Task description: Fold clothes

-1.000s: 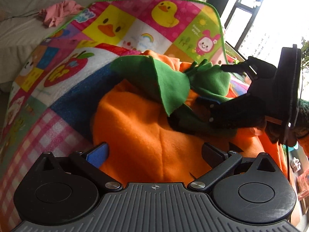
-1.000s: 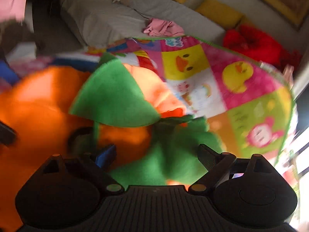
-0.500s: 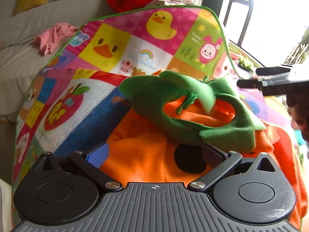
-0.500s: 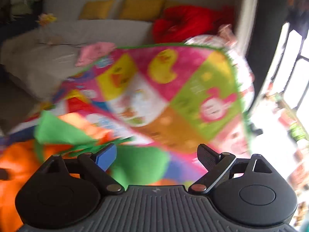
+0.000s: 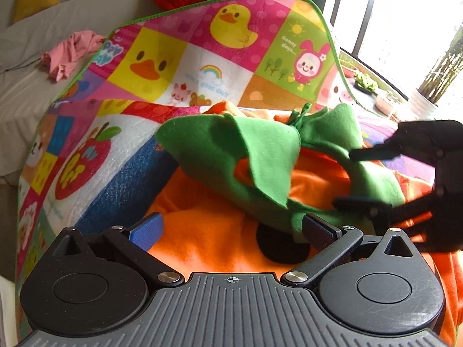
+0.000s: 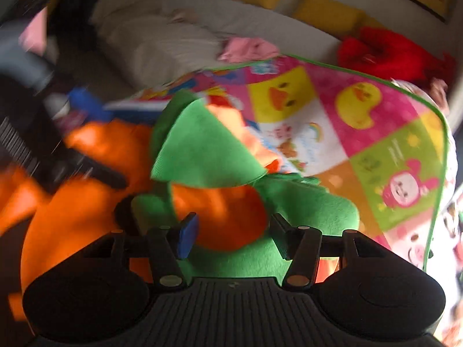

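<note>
Orange costume [image 5: 208, 231] with green collar [image 5: 231, 150] lies rumpled on the play mat [image 5: 179, 66]. Step looks like collar pickup: right gripper [image 6: 231, 231] closing around collar, not yet pinching. Left gripper [image 5: 231, 227] spread wide, empty, over orange fabric. Next probably needs a firm pinch, then lift.

Bare play mat [image 5: 179, 66] lies open beyond the orange costume [image 5: 208, 231]; its raised green collar [image 5: 231, 150] blocks the middle.
</note>
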A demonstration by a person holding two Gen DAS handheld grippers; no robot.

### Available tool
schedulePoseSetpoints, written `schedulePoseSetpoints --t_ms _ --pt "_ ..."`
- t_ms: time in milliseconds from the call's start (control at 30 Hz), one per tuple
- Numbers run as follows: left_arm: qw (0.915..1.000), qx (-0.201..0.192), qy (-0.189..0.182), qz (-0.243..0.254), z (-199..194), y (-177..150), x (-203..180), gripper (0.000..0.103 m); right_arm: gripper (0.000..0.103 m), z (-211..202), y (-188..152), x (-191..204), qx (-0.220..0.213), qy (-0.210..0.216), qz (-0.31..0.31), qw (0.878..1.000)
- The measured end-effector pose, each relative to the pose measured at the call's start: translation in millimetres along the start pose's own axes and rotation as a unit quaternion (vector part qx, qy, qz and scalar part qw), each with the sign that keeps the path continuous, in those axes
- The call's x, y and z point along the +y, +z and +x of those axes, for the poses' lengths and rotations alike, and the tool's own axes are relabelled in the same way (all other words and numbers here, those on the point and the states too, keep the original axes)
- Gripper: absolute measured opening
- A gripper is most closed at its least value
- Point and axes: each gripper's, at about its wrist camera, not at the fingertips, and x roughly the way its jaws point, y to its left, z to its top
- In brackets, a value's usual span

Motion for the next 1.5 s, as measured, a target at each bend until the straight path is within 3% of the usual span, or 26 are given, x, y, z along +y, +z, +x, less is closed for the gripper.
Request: schedulePoseSetpoints --t_ms 67,100,167,233,300,467,533,600,700,767,800,967,1067,1167,1267,1333,1500 --pt "1.0 0.003 -0.009 -0.002 5.7 3.4 -3.1 0.103 0.054 7.8 -7.6 -2.4 0.017 -0.045 -0.041 0.998" --pt "0.9999 0.004 -0.012 0.0 7.8 4.2 -5.9 0.103 0.054 16.6 -10.9 -14.8 0.022 -0.107 -0.047 0.993" --pt "0.9998 0.006 -0.018 0.008 10.4 3.6 -11.1 0.103 0.054 28.6 -13.6 -56.3 0.025 -0.232 -0.017 0.972" --pt "0.9996 0.009 -0.023 0.017 11.7 1.3 -14.2 0.103 0.054 24.5 -9.6 -95.4 0.017 -0.294 0.048 0.955" --pt "0.9994 0.012 -0.023 0.021 15.2 0.9 -15.3 0.103 0.054 7.1 -0.5 -110.1 -0.008 -0.273 0.097 0.957" --pt "0.9995 0.02 -0.018 0.014 27.7 -0.8 -13.6 0.103 0.054 -11.1 22.6 -109.6 -0.048 -0.21 0.11 0.97" --pt "0.9995 0.025 -0.007 0.016 31.1 -5.1 -11.0 0.103 0.054 -1.4 23.7 -124.7 -0.033 -0.199 0.149 0.968" --pt "0.9995 0.026 0.01 0.018 33.2 -8.0 -6.0 0.103 0.054 19.3 12.5 -144.5 0.009 -0.17 0.19 0.967" --pt "0.9981 0.023 0.056 0.017 33.7 -8.6 4.1 0.103 0.054 50.6 -4.8 -155.9 0.046 -0.145 0.231 0.961" --pt "0.9966 0.021 0.08 0.006 31.7 -5.9 12.9 0.103 0.036 66.9 -9.3 -157.2 0.053 -0.138 0.245 0.958" --pt "0.9968 0.019 0.077 -0.003 29.0 -3.9 17.0 0.103 0.015 69.6 -5.9 -156.9 0.047 -0.134 0.253 0.957" --pt "0.9985 -0.006 0.053 -0.004 14.8 7.5 13.5 0.103 0.015 4.8 33.0 -146.0 -0.083 -0.118 0.246 0.958" --pt "0.9992 -0.017 0.035 0.008 15.4 16.6 0.5 0.103 0.015 -28.6 36.5 -124.2 -0.108 -0.107 0.217 0.964" --pt "0.9979 -0.03 0.052 0.024 30.3 30.4 -11.3 0.103 0.015 -41.8 21.5 -94.7 -0.093 -0.084 0.187 0.974" --pt "0.9905 -0.055 0.124 0.021 50.3 46.1 -2.1 0.103 0.015 -40.5 -3.0 -65.4 -0.057 -0.075 0.162 0.982" --pt "0.9877 -0.054 0.147 0.011 54.9 53.1 8.4 0.103 0.015 -33.4 -20.4 -49.0 -0.024 -0.067 0.151 0.986" --pt "0.994 -0.048 0.098 -0.009 17.5 50.8 25.3 0.103 0.015 -9.7 -51.8 -17.5 0.035 -0.06 0.116 0.991"
